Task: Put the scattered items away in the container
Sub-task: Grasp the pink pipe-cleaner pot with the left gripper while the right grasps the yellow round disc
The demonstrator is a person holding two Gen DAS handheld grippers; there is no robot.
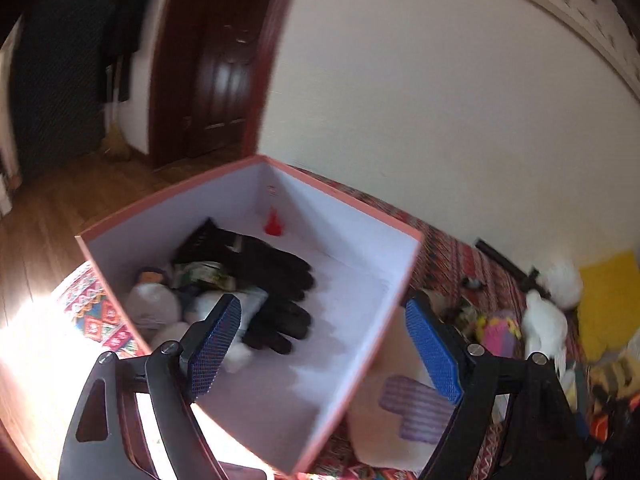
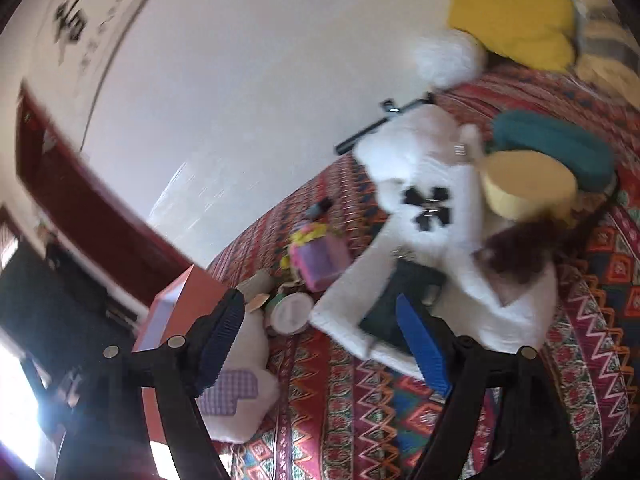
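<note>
A pink box (image 1: 132,212) with a white inside stands on the patterned bed cover. It holds black gloves (image 1: 276,280), a black item, a printed packet and pale bundles (image 1: 154,304). My left gripper (image 1: 324,344) is open and empty, hovering over the box's near right wall. My right gripper (image 2: 320,340) is open and empty above the cover. The box shows at its left (image 2: 176,300). Ahead of it lie a pink-purple toy (image 2: 320,260), a round lidded tub (image 2: 292,312), a white garment (image 2: 432,184) and a yellow round box (image 2: 528,184).
A cream cushion with a purple patch (image 1: 400,408) lies beside the box; it also shows in the right wrist view (image 2: 240,400). A yellow blanket (image 2: 508,4), a teal item (image 2: 556,144) and a black rod (image 2: 380,124) lie by the wall. A dark wooden door (image 1: 216,64) stands beyond wooden floor.
</note>
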